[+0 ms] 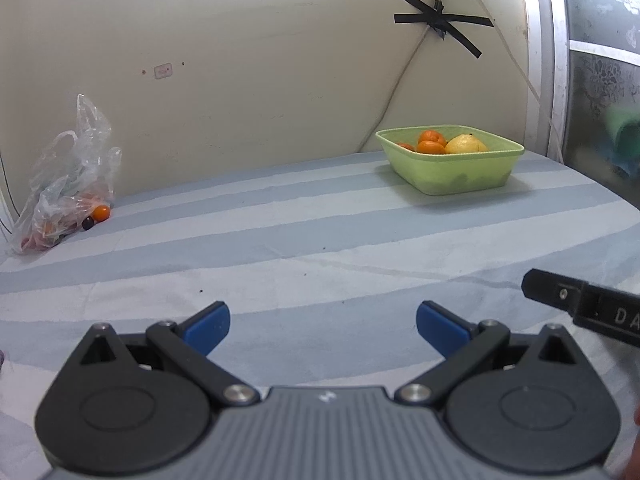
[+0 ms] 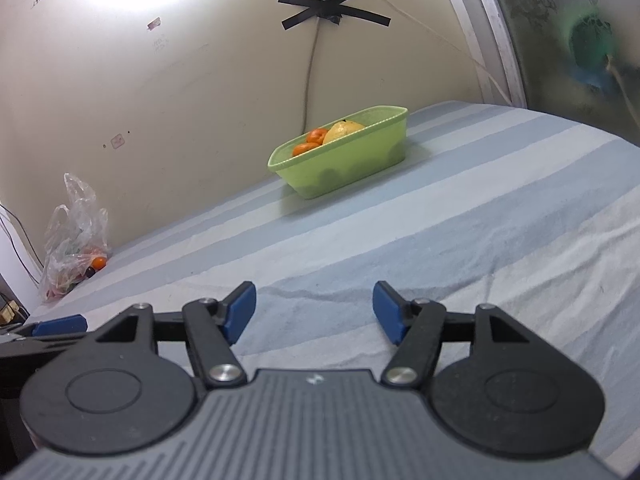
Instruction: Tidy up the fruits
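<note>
A light green basket stands at the far side of the striped bed sheet. It holds several oranges and a yellow fruit. A clear plastic bag with small fruits lies at the far left by the wall. An orange and a dark fruit sit at its mouth. My left gripper is open and empty above the sheet. My right gripper is open and empty, near the front.
The striped blue sheet covers the whole surface. A cream wall with taped cables runs behind. A window frame is at the right. The other gripper's finger shows at the right edge of the left wrist view.
</note>
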### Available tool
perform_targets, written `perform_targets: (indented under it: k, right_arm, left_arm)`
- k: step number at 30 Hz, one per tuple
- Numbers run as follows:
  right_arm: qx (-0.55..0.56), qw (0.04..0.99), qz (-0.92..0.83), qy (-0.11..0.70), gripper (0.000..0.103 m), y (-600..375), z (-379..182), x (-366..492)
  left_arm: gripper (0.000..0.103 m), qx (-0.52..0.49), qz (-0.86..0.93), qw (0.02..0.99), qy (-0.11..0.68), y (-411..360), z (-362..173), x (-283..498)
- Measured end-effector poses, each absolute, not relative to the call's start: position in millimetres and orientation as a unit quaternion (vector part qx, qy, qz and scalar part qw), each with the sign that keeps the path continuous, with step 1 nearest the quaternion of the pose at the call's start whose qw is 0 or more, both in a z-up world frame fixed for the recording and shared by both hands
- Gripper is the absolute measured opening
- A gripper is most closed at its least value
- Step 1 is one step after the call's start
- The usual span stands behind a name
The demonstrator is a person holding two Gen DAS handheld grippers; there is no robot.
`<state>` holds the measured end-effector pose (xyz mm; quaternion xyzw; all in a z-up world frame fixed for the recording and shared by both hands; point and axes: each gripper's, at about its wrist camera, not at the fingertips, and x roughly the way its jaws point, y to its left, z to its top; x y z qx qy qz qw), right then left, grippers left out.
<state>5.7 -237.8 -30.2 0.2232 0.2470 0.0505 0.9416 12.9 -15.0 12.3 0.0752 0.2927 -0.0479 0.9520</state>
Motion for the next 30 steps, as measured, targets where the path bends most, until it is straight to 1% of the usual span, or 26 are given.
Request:
perform_targets:
  k: [11,30]
  right_arm:
    - [0.225,0.941,0.053,0.247,0.067,-239.6,-31.1,6.3]
    - [0.227,0.940,0.052,0.248,0.068,-239.8,-31.6,6.1]
  left_arm:
    - [0.103,0.089,-0.054,0.945,0.310,-18.4,6.6,11.7]
    - [0.103,0.104,-0.035,0.949,0.296,-19.5,9.2,10.8]
